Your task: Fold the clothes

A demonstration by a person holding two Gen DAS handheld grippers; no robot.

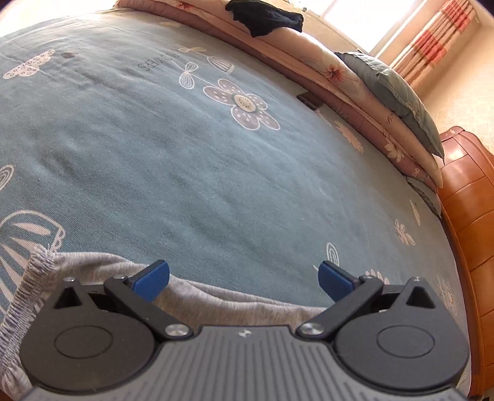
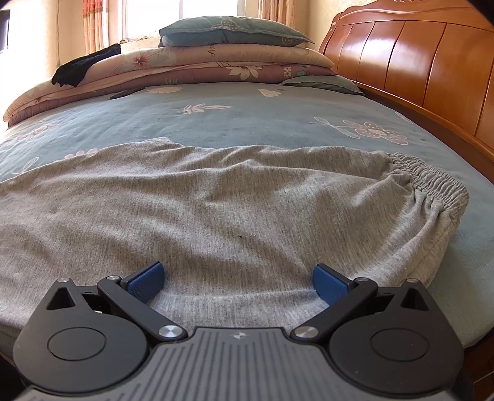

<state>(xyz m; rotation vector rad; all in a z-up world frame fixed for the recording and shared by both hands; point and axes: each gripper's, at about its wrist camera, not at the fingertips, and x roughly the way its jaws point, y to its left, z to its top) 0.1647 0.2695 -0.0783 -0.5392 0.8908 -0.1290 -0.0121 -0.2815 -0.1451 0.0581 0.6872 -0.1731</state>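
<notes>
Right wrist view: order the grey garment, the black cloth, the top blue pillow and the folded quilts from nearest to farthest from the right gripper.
From the right gripper:
1. Grey garment, directly under the fingers.
2. Black cloth, far left on the quilts.
3. Folded quilts, stacked across the far edge; too close to call with the cloth.
4. Top blue pillow, farthest, by the window.

Your right gripper [image 2: 237, 283] has its jaws spread wide, low over the near edge of the grey sweatpants [image 2: 216, 209], nothing between them. Pants lie flat across the bed [image 2: 216, 120], elastic waistband [image 2: 432, 182] at right near the wooden headboard [image 2: 416, 61]. Folded quilts [image 2: 191, 71] and pillow [image 2: 231, 31] stacked at far side.
</notes>
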